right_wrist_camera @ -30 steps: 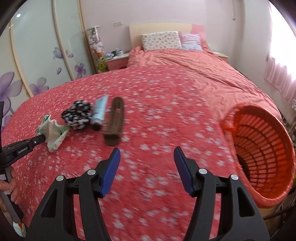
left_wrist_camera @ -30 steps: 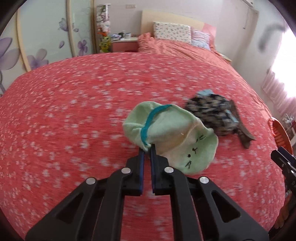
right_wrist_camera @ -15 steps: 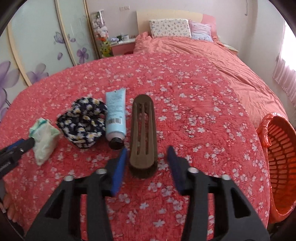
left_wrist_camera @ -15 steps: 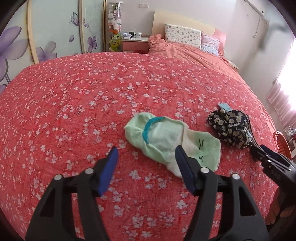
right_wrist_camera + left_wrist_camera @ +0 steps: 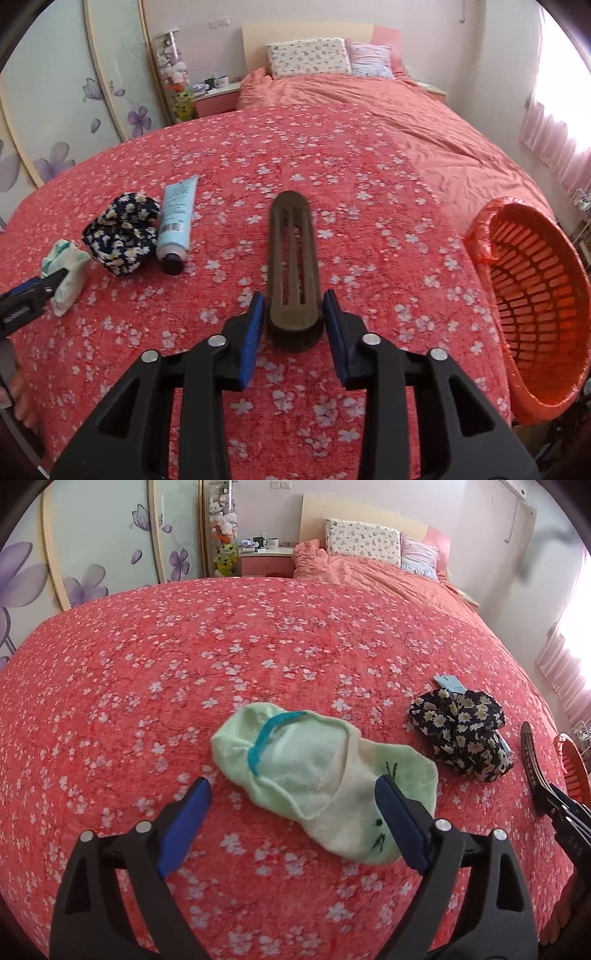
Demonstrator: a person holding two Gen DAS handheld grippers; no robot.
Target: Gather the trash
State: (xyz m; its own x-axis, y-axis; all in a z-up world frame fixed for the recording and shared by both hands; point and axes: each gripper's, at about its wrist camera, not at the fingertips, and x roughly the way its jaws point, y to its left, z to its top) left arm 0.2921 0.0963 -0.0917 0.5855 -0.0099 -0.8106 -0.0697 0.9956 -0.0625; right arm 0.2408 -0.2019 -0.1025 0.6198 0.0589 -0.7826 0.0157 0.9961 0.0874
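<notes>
A pale green sock (image 5: pixel 317 779) lies flat on the red flowered bedspread (image 5: pixel 184 664); my left gripper (image 5: pixel 293 821) is open and empty, its pads either side of the sock's near end. In the right wrist view a long brown slotted brush (image 5: pixel 293 258) lies on the bedspread; my right gripper (image 5: pixel 293 325) straddles its near end, jaws narrowed but a small gap shows on each side. A dark flowered cloth (image 5: pixel 123 236) and a light blue tube (image 5: pixel 176 221) lie left of the brush. The cloth also shows in the left wrist view (image 5: pixel 461 734).
An orange slotted basket (image 5: pixel 532 295) lined with an orange bag stands off the bed's right edge. Pillows (image 5: pixel 308 57) and a rumpled orange quilt lie at the far end. A wardrobe with purple flowers and a bedside table are at the back left.
My left gripper let go of the green sock, opened wide and drew back. My right gripper swung from the basket to the brush and narrowed around its near end.
</notes>
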